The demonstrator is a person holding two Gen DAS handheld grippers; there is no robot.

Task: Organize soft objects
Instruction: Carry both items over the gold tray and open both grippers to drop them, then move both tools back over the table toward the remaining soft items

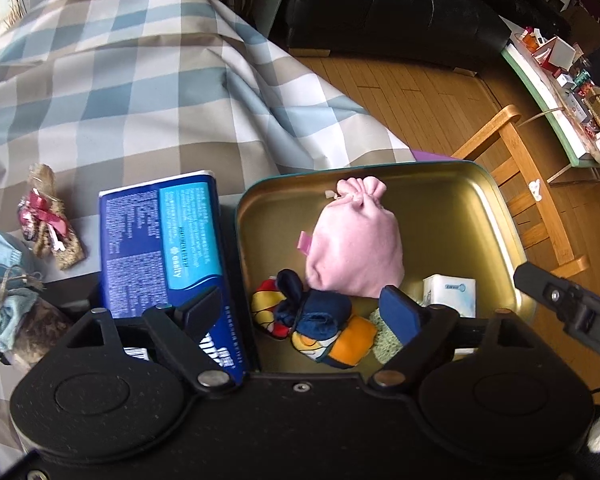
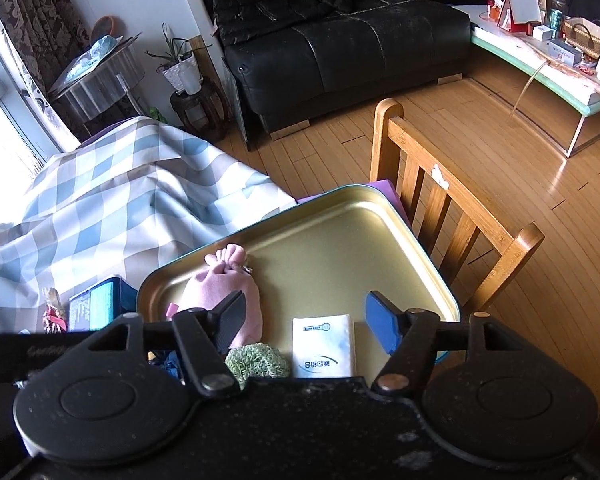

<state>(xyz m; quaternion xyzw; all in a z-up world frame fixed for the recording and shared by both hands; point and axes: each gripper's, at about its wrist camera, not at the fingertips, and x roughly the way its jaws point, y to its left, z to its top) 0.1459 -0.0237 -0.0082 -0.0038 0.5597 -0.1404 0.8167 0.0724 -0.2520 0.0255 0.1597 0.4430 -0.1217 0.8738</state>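
Observation:
A gold tin tray (image 1: 460,208) with a teal rim holds a pink drawstring pouch (image 1: 356,240), a colourful blue, red and orange pouch (image 1: 312,324), a green knitted piece (image 1: 384,340) and a white tissue pack (image 1: 450,292). My left gripper (image 1: 302,314) hangs open over the colourful pouch, which lies between its fingers untouched. My right gripper (image 2: 306,322) is open above the tissue pack (image 2: 324,346), with the green knit (image 2: 256,362) and pink pouch (image 2: 220,280) by its left finger.
A blue box (image 1: 160,240) stands against the tray's left side. Further left on the checked cloth lie a burlap bundle with red ribbon (image 1: 48,220) and a light blue tied bundle (image 1: 4,280). A wooden chair (image 2: 440,200) stands behind the tray.

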